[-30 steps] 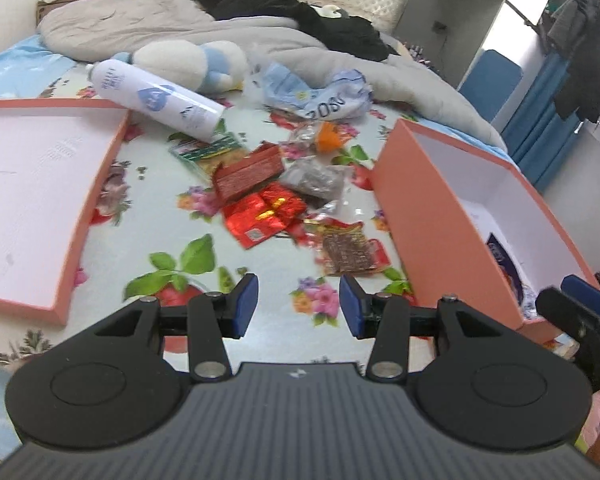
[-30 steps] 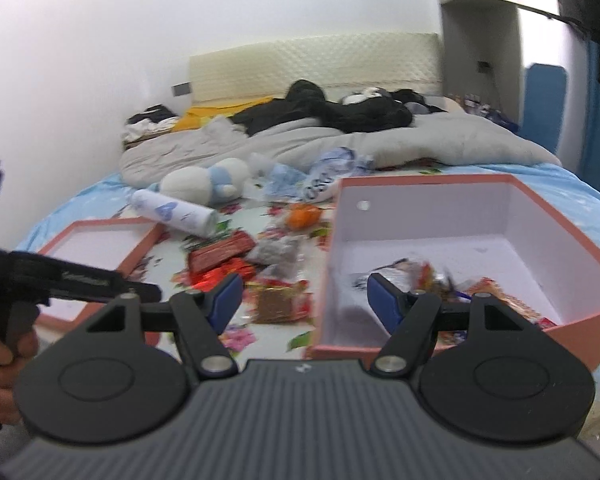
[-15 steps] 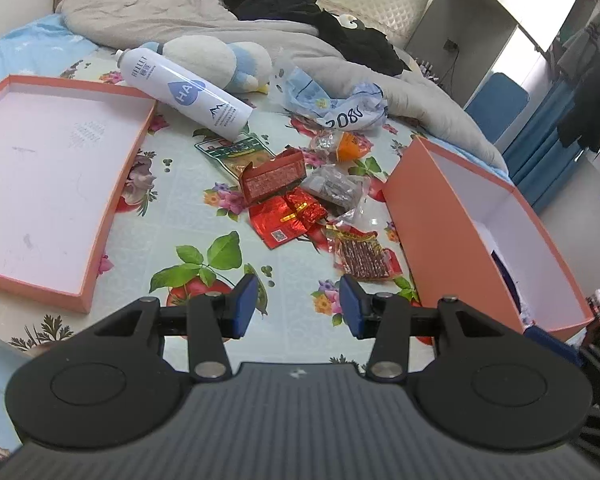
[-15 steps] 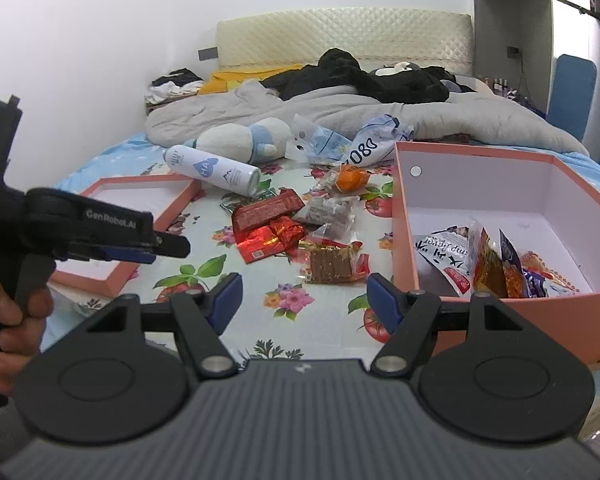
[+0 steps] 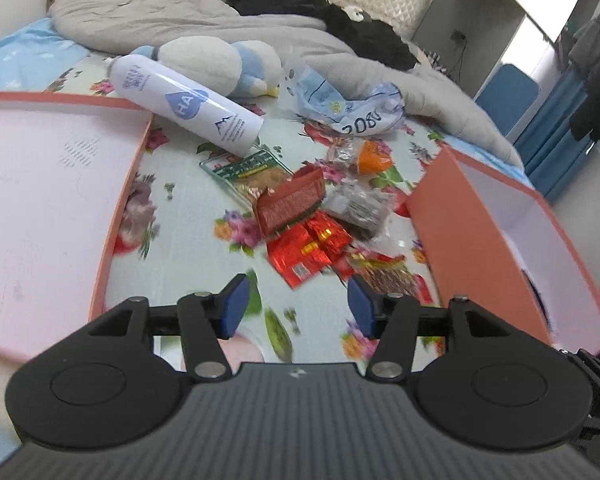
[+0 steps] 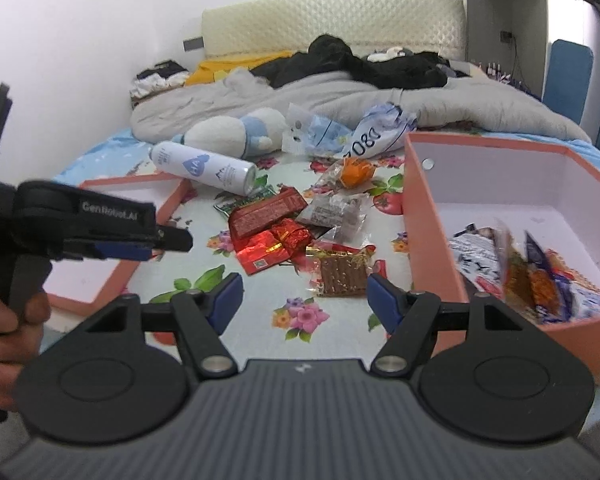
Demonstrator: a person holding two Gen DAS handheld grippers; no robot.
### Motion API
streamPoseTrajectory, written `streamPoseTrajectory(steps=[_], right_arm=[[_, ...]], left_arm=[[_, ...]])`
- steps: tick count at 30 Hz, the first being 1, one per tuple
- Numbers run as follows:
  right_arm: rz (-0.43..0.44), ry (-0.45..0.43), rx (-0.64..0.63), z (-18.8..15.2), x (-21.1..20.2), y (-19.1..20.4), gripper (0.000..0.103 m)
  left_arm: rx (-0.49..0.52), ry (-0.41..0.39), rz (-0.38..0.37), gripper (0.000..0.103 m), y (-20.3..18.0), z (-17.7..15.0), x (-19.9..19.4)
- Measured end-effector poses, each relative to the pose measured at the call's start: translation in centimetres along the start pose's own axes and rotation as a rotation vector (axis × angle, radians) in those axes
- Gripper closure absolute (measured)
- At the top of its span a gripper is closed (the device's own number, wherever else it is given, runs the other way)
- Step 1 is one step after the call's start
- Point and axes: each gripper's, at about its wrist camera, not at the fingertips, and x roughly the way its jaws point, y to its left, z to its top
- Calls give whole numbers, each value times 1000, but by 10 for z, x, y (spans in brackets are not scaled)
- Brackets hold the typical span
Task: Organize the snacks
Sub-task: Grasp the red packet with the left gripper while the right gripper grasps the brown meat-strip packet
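Currently both the left gripper and right gripper are wide open, empty; overlapping snack packets risk multi-item pickup.

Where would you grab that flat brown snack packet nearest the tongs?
Probably by its near edge. The brown snack packet lies flat on the bedsheet, so the open right gripper should come in low from the near side, with its jaws straddling that free edge. The far edge is crowded by the red foil packet.
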Motion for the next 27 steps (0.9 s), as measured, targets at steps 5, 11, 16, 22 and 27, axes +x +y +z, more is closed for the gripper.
streamPoseTrajectory(steps=[5,11,16,22,27], right_arm=[[-41,82,-14,11,61,-1,33],[-110,193,-94,23,126,-6,32],[-94,285,-132,28,154,-6,32],[-173,322,-170,25,168,-7,32],[-153,339,-153,24,178,-10,27]], left_arm=[[61,47,25,41,8,40,61],[204,96,-1,42,4,74,128],[252,157,-9,42,1,82,160],[224,197,-17,43,11,82,178],[226,167,-18,49,13,78,180]])
